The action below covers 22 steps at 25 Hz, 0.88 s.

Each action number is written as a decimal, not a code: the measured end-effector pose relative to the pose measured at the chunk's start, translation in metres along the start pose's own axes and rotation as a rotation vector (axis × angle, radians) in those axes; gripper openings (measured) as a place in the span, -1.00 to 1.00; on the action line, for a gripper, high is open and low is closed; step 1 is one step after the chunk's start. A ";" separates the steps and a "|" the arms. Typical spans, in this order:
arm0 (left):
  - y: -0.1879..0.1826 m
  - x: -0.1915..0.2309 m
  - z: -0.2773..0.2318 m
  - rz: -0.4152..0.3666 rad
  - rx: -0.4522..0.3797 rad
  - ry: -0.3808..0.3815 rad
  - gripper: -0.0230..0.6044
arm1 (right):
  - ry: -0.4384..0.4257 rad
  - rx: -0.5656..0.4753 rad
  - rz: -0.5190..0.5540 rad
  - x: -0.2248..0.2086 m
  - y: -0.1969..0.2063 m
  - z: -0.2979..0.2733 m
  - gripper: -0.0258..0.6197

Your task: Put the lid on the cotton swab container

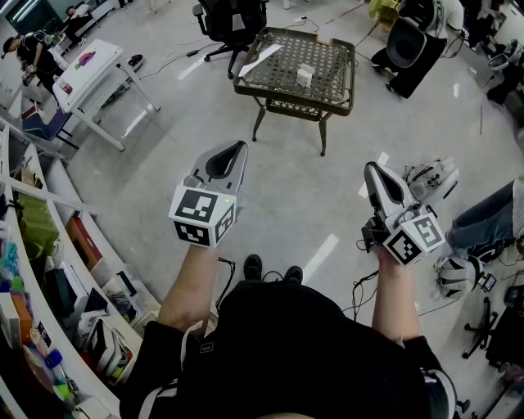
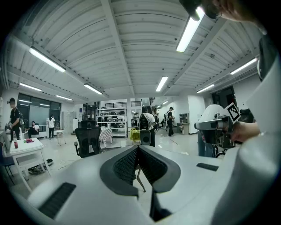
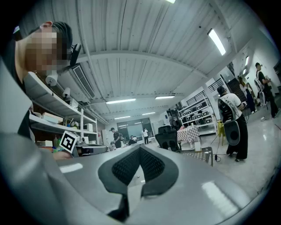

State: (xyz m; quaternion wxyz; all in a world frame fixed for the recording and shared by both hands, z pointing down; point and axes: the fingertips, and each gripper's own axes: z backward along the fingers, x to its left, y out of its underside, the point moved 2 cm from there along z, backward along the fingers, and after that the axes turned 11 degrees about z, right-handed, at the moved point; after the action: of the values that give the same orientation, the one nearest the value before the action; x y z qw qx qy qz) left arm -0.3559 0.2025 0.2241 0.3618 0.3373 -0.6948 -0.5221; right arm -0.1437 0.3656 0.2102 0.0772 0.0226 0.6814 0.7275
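Black textured pads line the jaws of the left gripper (image 2: pixel 138 148). In the left gripper view the jaws stand pressed together at the tips with nothing between them. The right gripper (image 3: pixel 139 147) is in the same state: in its own view its jaws meet at the tips and hold nothing. Each gripper is carried in a hand and held in the air over a pale grey floor (image 1: pixel 295 204). The two are side by side and well apart from each other, with both pairs of tips pointing forward.

Far ahead of both pairs of jaws, well apart from the tips, stands a dark mesh-topped table (image 1: pixel 327 57). A small white container (image 1: pixel 304 75) sits on its top, ahead of the gap between the two grippers. It is too small here to tell whether a lid is on it. A white strip of paper (image 1: pixel 260 59) lies on the same top, nearer the line of the left jaws.

A black office chair (image 1: pixel 233 20) stands beyond the table, further ahead of the left jaws. A white table (image 1: pixel 90 69) stands off to the left of the left jaws. Crowded shelves (image 1: pixel 49 286) run along that same side, level with and behind the jaws. In the right gripper view the mesh-topped table shows just to the right of the closed tips.
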 end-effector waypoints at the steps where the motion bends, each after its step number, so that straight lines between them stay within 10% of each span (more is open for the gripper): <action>1: 0.000 0.001 0.000 0.000 0.001 0.004 -0.91 | 0.001 -0.002 -0.002 0.002 0.000 -0.001 -0.90; 22: 0.013 -0.051 -0.009 0.008 0.023 0.010 -0.91 | 0.034 -0.041 -0.090 -0.029 0.003 0.067 -0.89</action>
State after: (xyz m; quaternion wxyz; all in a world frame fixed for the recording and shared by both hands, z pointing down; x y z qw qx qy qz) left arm -0.3231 0.2446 0.2310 0.3634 0.3414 -0.7002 -0.5110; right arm -0.1057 0.4271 0.2204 0.0985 -0.0221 0.6680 0.7372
